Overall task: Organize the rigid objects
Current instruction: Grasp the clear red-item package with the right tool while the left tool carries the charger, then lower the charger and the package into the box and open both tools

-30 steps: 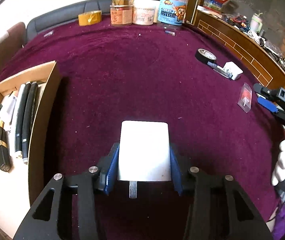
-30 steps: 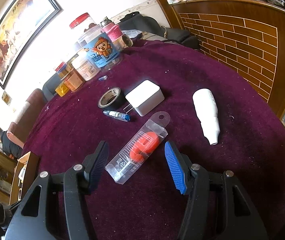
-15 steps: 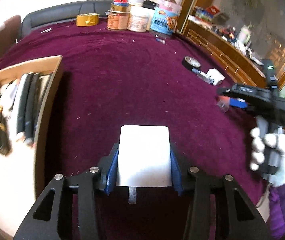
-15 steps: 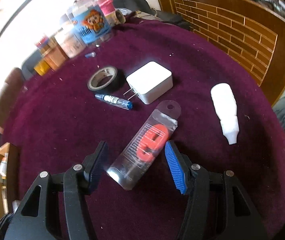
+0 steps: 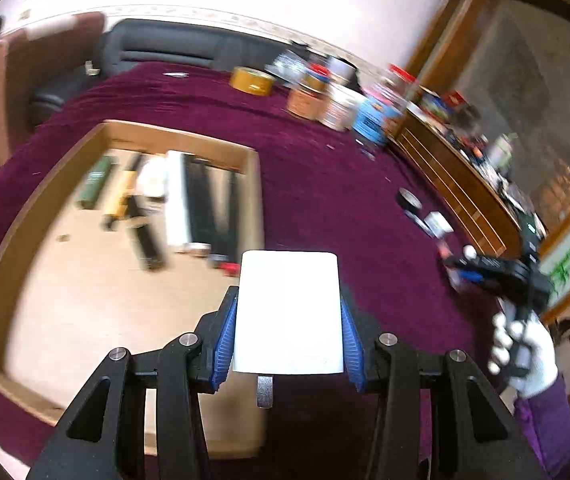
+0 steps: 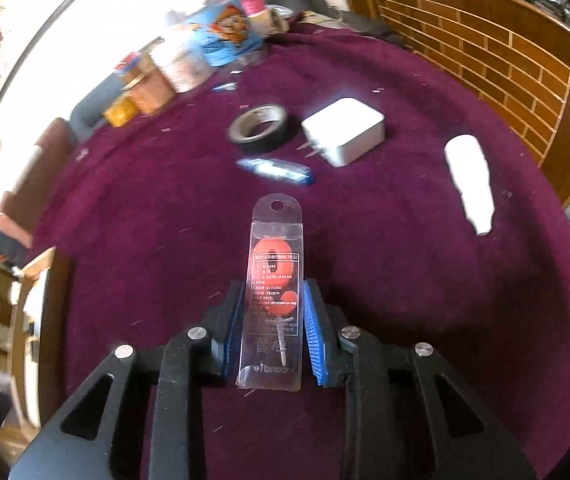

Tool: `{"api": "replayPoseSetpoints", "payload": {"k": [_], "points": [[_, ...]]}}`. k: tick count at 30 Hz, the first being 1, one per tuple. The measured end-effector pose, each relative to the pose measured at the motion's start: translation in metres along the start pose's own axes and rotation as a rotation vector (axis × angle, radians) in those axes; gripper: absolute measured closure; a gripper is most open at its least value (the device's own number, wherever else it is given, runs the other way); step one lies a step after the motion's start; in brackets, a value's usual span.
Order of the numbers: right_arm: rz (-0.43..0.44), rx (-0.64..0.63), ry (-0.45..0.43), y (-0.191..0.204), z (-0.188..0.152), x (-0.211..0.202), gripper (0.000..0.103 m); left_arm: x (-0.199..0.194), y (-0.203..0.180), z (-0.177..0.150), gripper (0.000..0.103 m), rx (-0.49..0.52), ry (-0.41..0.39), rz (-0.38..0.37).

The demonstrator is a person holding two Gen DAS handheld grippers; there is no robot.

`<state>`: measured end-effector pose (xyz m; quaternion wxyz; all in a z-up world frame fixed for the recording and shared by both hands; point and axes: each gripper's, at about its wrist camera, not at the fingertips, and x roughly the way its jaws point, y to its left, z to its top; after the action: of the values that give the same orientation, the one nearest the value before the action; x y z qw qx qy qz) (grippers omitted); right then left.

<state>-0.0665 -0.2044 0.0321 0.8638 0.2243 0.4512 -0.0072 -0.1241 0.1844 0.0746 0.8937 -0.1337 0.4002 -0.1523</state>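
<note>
**K:** Over the cardboard box [image 5: 253,184] edge: left gripper [image 5: 288,334] clamped on the white charger [image 5: 289,312], blue pads pressed to both its sides, metal prong pointing back at the camera. Box sits on the maroon tablecloth [image 5: 325,184], pens and dark sticks lying inside, blurred.

**M:** Right side?

**K:** Right gripper [image 6: 271,330] closed on the clear blister pack [image 6: 275,292], orange-red item inside, hang-hole end pointing away. Whether the pack is off the cloth, can't tell.

**M:** What's loose on the table?

**K:** Beyond the pack: blue pen [image 6: 275,170], black tape roll [image 6: 261,128], second white charger [image 6: 345,130] just beside the roll. White bottle [image 6: 471,182] lies well apart to the right. Jars [image 6: 189,60] at the far edge.
</note>
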Motion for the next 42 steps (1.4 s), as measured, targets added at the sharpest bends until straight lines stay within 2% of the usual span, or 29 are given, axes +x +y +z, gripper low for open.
{"api": "replayPoseSetpoints", "payload": {"k": [4,11,18,23,27,29,32,35,39,42], "points": [[0.111,-0.042,0.005,0.037,-0.008,-0.012,0.077,-0.011,0.037,0.001,0.062,-0.07,-0.021,0.063],[0.298,-0.168,0.099,0.128,-0.026,-0.008,0.077,-0.005,0.089,0.0,0.062,-0.155,0.036,0.176],[0.39,-0.321,0.194,0.213,-0.059,0.005,0.077,0.018,0.114,0.014,0.062,-0.14,0.096,0.266],[0.42,-0.383,0.257,0.249,-0.081,0.02,0.077,0.036,0.132,0.029,0.062,-0.151,0.12,0.332],[0.435,-0.403,0.32,0.268,-0.096,0.037,0.077,0.041,0.131,0.036,0.061,-0.137,0.112,0.363],[0.434,-0.421,0.349,0.279,-0.105,0.047,0.077,0.036,0.131,0.039,0.06,-0.152,0.092,0.344],[0.441,-0.437,0.41,0.293,-0.118,0.062,0.077,0.009,0.126,0.042,0.059,-0.15,0.017,0.317],[0.428,-0.455,0.445,0.305,-0.129,0.076,0.077,-0.024,0.124,0.041,0.049,-0.155,-0.071,0.299],[0.381,-0.467,0.439,0.318,-0.13,0.09,0.076,-0.061,0.127,0.034,0.041,-0.172,-0.17,0.31],[0.297,-0.493,0.374,0.325,-0.127,0.096,0.074,-0.08,0.131,0.028,0.036,-0.201,-0.231,0.326]]}}
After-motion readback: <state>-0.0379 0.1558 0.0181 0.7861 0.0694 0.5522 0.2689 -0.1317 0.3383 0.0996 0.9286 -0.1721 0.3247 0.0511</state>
